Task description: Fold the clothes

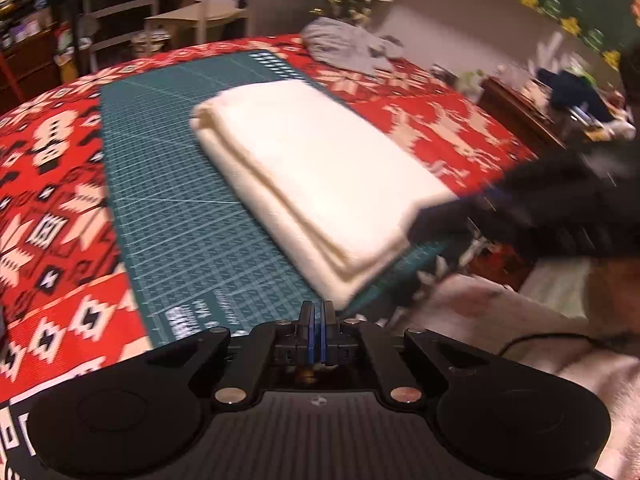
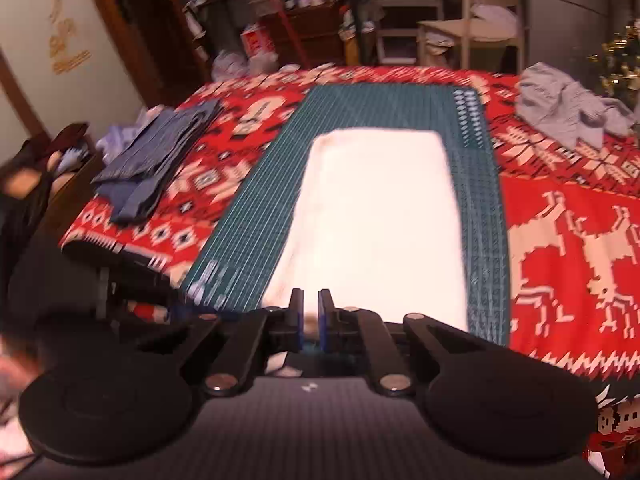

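A cream cloth (image 1: 320, 168) (image 2: 380, 216), folded into a long rectangle, lies on the green cutting mat (image 1: 168, 208) (image 2: 256, 208). My left gripper (image 1: 317, 314) is shut with nothing between its pads; it hovers just off the cloth's near corner. My right gripper (image 2: 310, 310) is at the cloth's near edge, its pads a sliver apart with cream fabric pinched between them. In the left wrist view the right gripper (image 1: 444, 224) is a dark blur at the cloth's right corner. The left gripper's body (image 2: 120, 280) shows blurred at the left of the right wrist view.
A red patterned tablecloth (image 1: 52, 184) (image 2: 568, 216) covers the table. A crumpled grey garment (image 1: 348, 44) (image 2: 568, 108) lies at the far right. Folded blue clothes (image 2: 160, 160) are stacked at the left edge. A chair (image 2: 488, 20) and cluttered shelves stand behind.
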Available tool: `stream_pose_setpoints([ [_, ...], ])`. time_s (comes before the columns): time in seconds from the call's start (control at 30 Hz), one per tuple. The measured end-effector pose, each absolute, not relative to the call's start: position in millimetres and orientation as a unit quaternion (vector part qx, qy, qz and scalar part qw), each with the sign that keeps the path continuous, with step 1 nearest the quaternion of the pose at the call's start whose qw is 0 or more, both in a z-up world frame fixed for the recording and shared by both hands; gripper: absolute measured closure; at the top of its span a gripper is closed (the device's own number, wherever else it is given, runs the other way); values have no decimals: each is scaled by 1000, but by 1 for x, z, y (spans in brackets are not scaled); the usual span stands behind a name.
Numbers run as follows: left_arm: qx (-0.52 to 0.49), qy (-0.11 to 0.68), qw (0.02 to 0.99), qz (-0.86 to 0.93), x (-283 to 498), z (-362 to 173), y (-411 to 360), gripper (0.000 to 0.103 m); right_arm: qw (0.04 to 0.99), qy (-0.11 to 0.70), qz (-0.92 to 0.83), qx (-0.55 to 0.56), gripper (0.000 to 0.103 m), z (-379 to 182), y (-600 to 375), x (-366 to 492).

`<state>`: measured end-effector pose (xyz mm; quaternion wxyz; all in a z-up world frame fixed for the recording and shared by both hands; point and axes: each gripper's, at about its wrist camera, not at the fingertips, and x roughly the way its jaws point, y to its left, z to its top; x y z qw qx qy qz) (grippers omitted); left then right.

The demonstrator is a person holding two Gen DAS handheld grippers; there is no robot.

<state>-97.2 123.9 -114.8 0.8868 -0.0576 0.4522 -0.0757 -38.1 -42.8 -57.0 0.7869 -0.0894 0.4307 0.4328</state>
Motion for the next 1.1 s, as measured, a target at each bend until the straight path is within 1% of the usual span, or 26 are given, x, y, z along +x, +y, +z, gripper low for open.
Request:
stream_pose_setpoints([
  [0.17, -71, 455, 886, -55, -87, -119, 132, 102, 760, 446, 457, -119, 97, -77, -35, -50],
  [0.33, -60, 457, 885, -68, -77, -122, 123, 102, 761, 448, 450, -136, 98, -96, -21, -49],
  [0.4, -51, 458, 885, -70, -77, -123, 120, 102, 763, 446, 446, -142, 101, -102, -16, -48],
  [0.57, -54, 459, 884, -76, -76, -122, 117, 103, 764, 441, 452, -133, 102, -104, -15, -47],
  [0.7, -32, 457, 885, -80, -79, -120, 105, 103, 762, 444, 453, -128, 102, -105, -14, -45],
  [0.87, -56, 466, 879, -82, -79, -123, 111, 103, 760, 449, 454, -123, 103, -107, -13, -44],
  [1.1, -58, 469, 877, -90, -85, -123, 108, 103, 754, 443, 465, -137, 103, -103, -13, -52],
])
